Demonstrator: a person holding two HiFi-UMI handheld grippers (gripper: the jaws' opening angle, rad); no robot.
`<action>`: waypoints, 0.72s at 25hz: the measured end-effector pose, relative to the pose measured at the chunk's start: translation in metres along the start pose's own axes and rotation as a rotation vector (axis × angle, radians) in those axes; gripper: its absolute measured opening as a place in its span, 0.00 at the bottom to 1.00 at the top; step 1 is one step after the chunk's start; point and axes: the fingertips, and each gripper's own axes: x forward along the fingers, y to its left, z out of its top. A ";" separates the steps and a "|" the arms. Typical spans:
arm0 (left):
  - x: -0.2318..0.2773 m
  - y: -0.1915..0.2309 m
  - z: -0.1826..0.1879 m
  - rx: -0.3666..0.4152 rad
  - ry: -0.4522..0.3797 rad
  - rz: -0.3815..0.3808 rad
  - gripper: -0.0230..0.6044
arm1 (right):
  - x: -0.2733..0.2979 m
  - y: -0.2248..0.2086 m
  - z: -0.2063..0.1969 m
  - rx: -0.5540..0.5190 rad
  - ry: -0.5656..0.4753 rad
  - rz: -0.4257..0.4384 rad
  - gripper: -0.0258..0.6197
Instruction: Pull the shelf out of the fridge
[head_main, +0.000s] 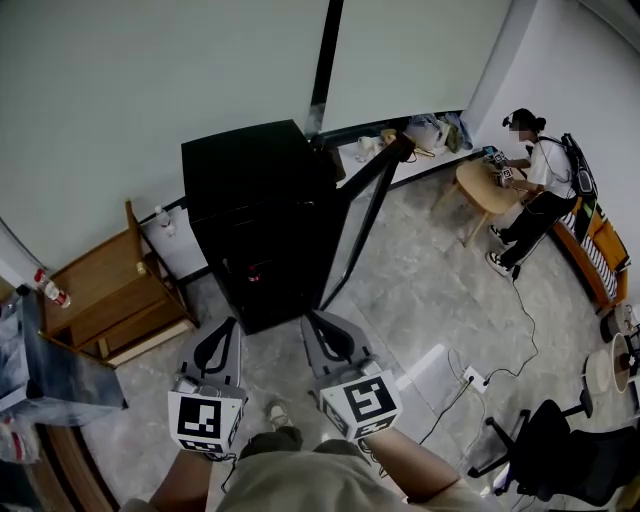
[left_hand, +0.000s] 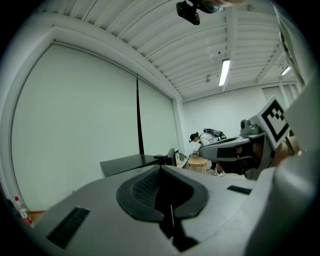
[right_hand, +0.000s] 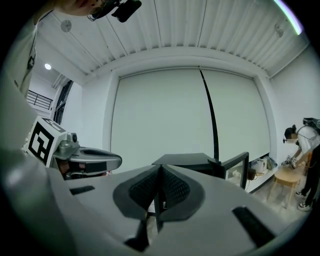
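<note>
Black fridge (head_main: 262, 225), door (head_main: 362, 208) open; left gripper (head_main: 226, 328), right gripper (head_main: 318, 324) both closed, empty, near it.

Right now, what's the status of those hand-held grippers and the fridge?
Both shut, empty: left hand-held gripper, right hand-held gripper. Ahead, black box-shaped fridge untouched, door open, shelf not visible. Nothing in between.

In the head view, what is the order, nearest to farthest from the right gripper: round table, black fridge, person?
1. Black fridge, just ahead of the right gripper.
2. Round table, far to the right.
3. Person, beyond the table, farther right.
</note>
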 end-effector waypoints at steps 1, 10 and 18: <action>0.007 0.005 0.000 0.002 -0.002 -0.001 0.05 | 0.008 -0.003 0.000 0.006 0.000 -0.002 0.04; 0.051 0.023 -0.010 -0.023 0.013 0.043 0.05 | 0.047 -0.042 -0.014 0.085 0.043 0.000 0.04; 0.078 0.036 -0.035 -0.103 0.051 0.159 0.05 | 0.088 -0.071 -0.043 0.135 0.105 0.091 0.04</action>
